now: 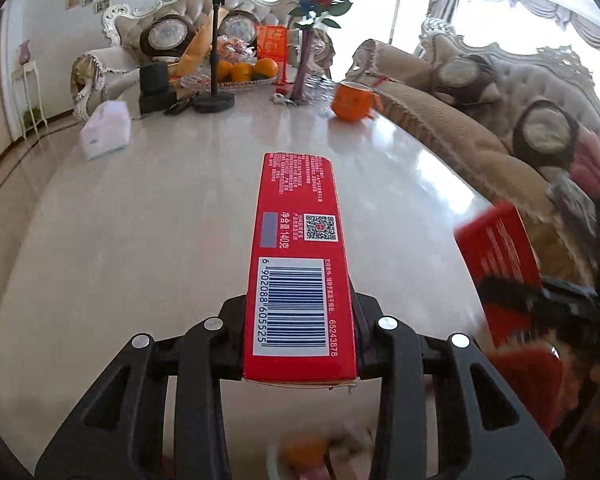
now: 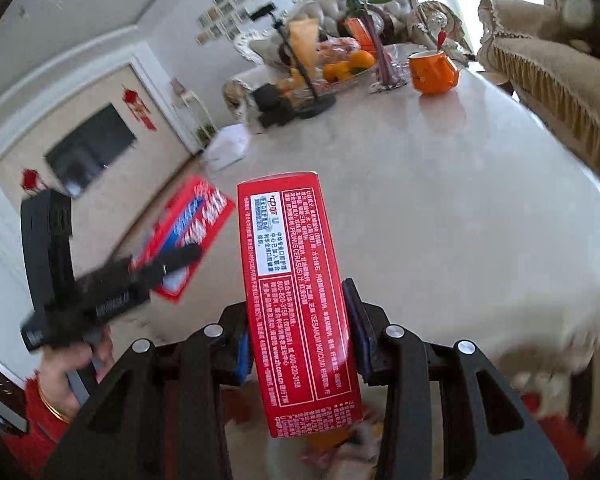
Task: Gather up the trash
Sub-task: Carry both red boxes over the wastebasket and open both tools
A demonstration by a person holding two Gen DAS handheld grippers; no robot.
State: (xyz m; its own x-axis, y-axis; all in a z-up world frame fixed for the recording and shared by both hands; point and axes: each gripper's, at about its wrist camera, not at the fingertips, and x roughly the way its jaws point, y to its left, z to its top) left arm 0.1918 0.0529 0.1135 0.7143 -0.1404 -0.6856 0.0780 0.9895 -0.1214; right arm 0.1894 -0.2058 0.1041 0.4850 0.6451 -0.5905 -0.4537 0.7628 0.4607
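Cartons fill both your grippers above a pale, glossy table [image 1: 140, 220]. In the left wrist view, your left gripper [image 1: 300, 332] has its fingers drawn in narrow and pressed on the two sides of a long red box [image 1: 300, 264], which runs up the centre of the frame with its barcode and QR panel facing the lens. At the right edge of that view, blurred, your right gripper [image 1: 540, 304] carries a second red box [image 1: 496, 248].

In the right wrist view, that second red box [image 2: 300, 300] stands tilted at centre frame, white print on its red face; the blue-padded fingers [image 2: 358, 320] of your right gripper [image 2: 300, 344] sit narrow against its sides. At lower left, your hand [image 2: 66, 372], with a gold bangle and a red sleeve, grips the handle of the left gripper [image 2: 172, 258], blurred, with the first red box [image 2: 188, 220] clamped in it.

Across the upper part of both frames, at the table's far end: an orange mug [image 1: 352, 100], a vase of red roses [image 1: 316, 32], a glass tray of oranges [image 1: 236, 76], a black phone stand [image 1: 214, 52] and a white tissue box [image 1: 106, 130]. Ornate pale sofas [image 1: 500, 80] line the table's right side.
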